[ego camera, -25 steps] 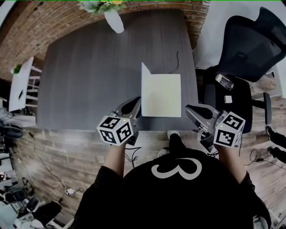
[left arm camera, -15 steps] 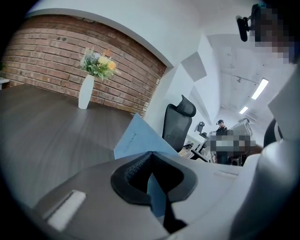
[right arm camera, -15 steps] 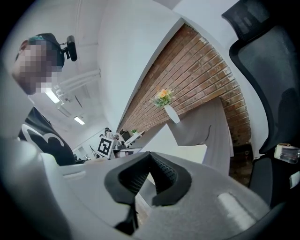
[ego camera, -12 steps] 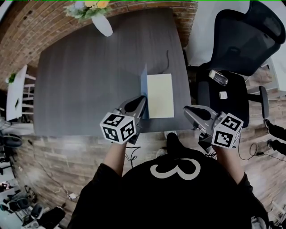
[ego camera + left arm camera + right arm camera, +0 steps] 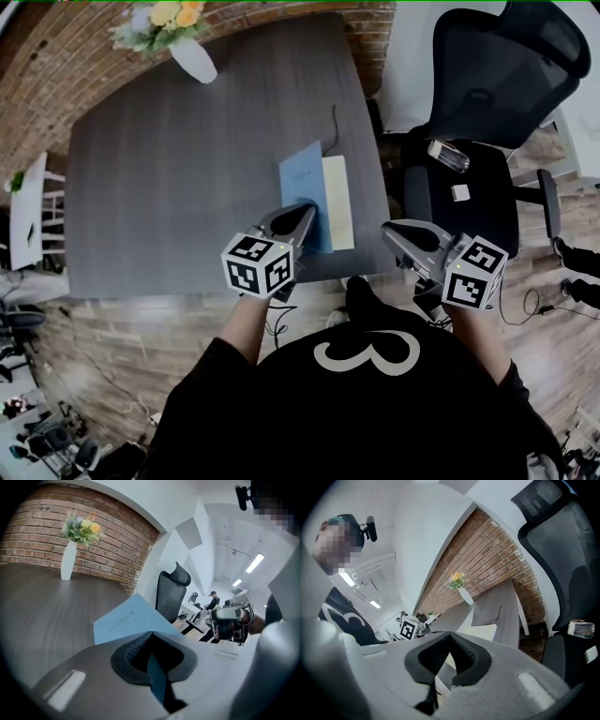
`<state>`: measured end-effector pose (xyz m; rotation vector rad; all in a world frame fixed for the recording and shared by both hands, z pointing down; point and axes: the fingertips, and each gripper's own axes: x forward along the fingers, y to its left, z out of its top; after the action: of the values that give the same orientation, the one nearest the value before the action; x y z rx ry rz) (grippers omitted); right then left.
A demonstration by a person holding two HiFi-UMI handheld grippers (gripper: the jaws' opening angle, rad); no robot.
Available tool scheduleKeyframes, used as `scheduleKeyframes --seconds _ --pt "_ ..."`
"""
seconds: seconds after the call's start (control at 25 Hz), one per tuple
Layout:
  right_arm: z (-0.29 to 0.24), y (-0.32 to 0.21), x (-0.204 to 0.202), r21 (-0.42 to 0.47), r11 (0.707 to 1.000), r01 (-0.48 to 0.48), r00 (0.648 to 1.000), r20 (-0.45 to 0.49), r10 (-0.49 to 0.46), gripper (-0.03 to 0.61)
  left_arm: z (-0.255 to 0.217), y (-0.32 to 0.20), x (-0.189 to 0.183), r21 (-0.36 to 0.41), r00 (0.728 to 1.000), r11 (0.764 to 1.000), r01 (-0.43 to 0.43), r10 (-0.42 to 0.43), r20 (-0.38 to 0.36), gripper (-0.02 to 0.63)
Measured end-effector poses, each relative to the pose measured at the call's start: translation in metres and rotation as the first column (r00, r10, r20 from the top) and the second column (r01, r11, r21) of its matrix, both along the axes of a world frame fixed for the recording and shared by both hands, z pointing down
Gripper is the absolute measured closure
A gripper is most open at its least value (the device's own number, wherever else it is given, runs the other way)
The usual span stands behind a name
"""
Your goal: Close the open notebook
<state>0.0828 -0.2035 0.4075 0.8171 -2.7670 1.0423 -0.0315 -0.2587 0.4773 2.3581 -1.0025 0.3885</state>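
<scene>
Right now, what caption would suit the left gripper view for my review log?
Left gripper clamped on the notebook cover, raised above the table, vase behind.

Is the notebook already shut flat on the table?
No, the blue cover is raised at a slant, pinched in the left gripper.

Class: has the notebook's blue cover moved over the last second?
Yes. The blue cover, pinched by the left gripper, has swung rightward over the cream page, hiding most of it.
</scene>
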Motion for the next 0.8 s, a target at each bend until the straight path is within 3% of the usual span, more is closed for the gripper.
scheduleKeyframes --seconds 0.52,0.8 --pt "0.01 -0.006 0.017 -0.025 0.999 -0.033 0.999 0.006 0.033 0.578 0.045 -0.006 0.028 -0.071 0.989 0.995 -0.064 0.073 0.131 0.595" --pt "0.017 -0.01 0.021 -0.041 0.998 -0.044 0.999 0.011 0.045 0.578 0.061 -0.003 0.036 -0.088 0.964 0.991 -0.103 0.121 0.236 0.595"
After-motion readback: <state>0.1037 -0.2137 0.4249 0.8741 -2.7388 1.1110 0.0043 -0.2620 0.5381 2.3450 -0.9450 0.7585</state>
